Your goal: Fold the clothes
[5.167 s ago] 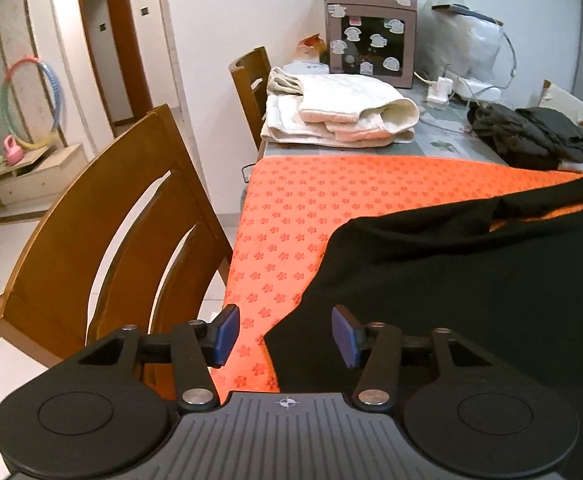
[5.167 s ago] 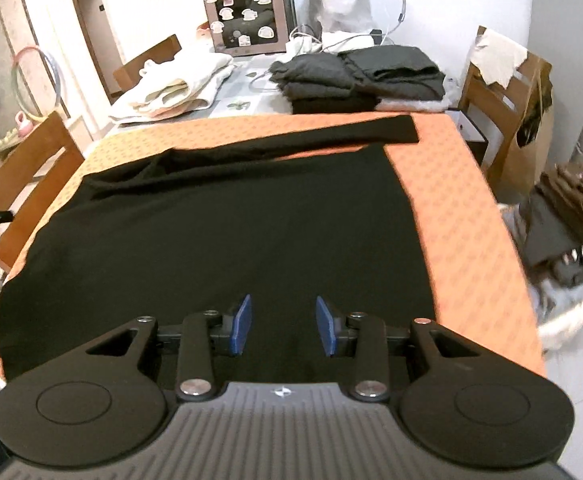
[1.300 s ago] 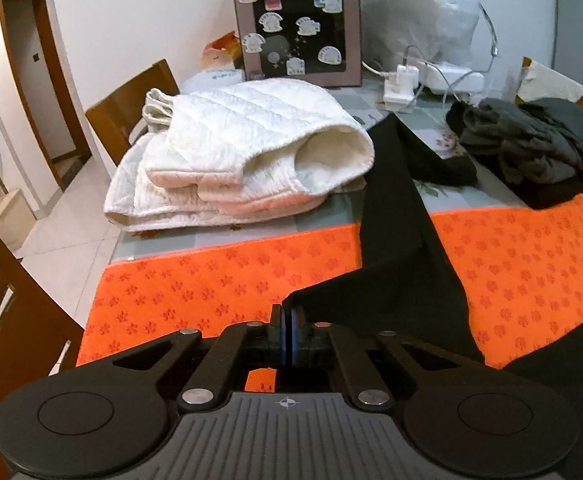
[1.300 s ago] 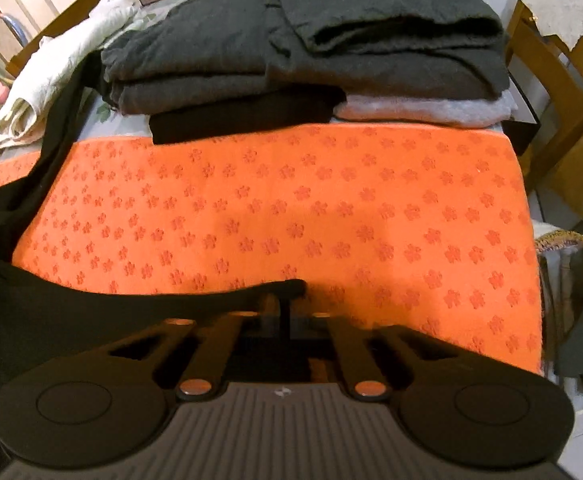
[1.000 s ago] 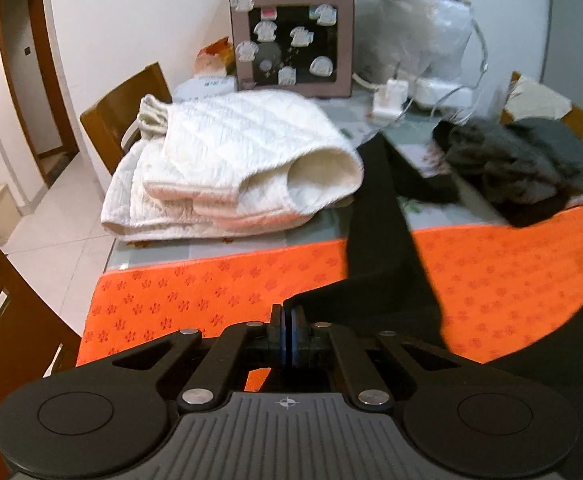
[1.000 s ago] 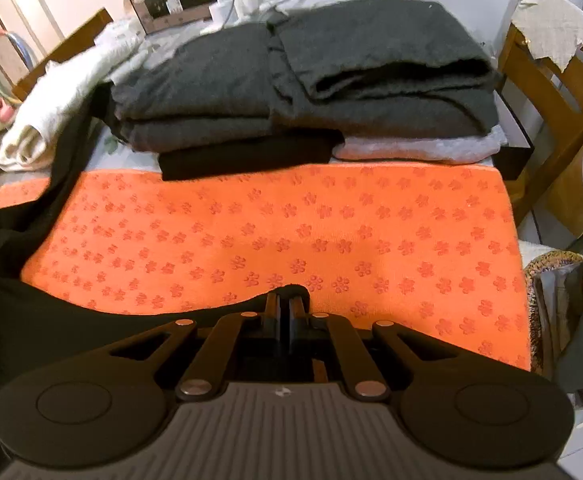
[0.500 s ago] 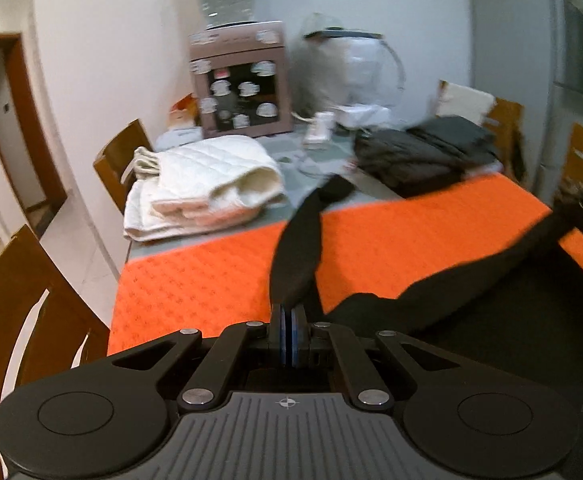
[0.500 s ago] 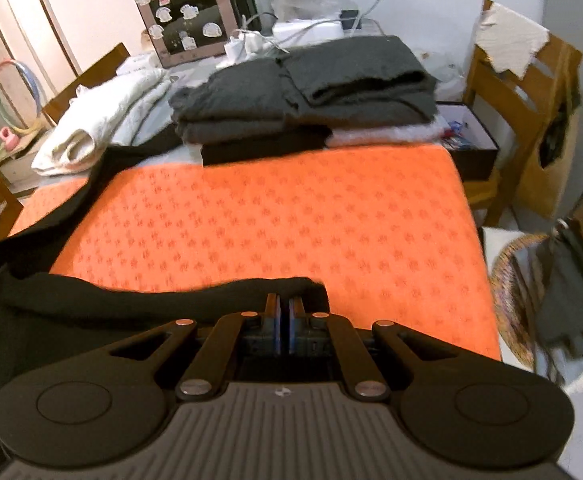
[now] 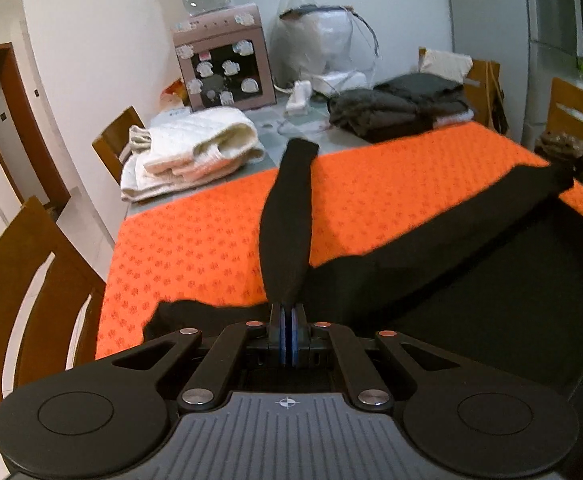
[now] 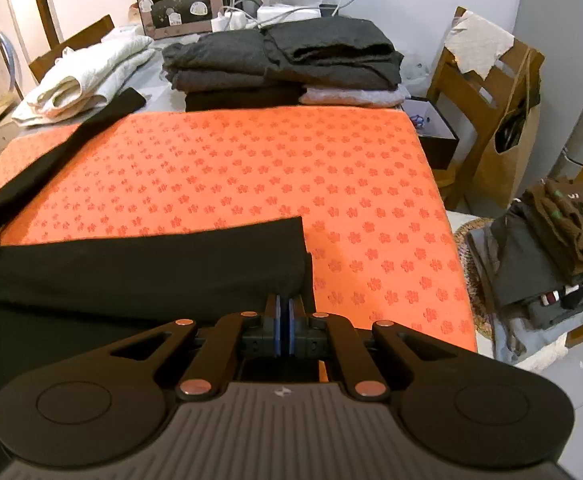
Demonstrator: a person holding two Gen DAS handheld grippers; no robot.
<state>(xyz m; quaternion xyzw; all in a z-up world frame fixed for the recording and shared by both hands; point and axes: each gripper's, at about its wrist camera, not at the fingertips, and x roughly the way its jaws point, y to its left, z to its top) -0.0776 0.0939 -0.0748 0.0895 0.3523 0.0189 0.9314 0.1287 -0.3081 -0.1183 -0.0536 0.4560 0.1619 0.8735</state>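
The worktop [image 10: 443, 184] carries an orange mat [image 10: 275, 168], and that mat serves as the landmark. The black garment [image 10: 139, 272] covers the mat's near half, its folded far edge running across the mat from side to side. That edge is the long axis, and it spans the line between the two grippers. One sleeve [image 9: 289, 216] lies out from the garment toward the mat's far edge, its cuff just past that edge, near the white quilt [image 9: 195, 148].

At the mat's left near part the left gripper [image 9: 289, 334] has its jaws pressed together on a pinch of black cloth where the sleeve meets the body. At the mat's right near part the right gripper [image 10: 283, 328] is likewise clamped on the garment's right corner, which ends square against bare orange mat. The cloth therefore lies directly ahead of and under both sets of jaws, stretched between them; neither hand is nearer, since each holds its own end.

The garment looks plain, thin and limp, matte black, doubled over on itself with a soft roll along the fold. The fold seems partly made, and the stray sleeve probably needs tucking in next.

Beyond the mat's far edge sit the dark stack [image 10: 283, 64] of folded clothes and a box [image 9: 223, 68] with stickers.
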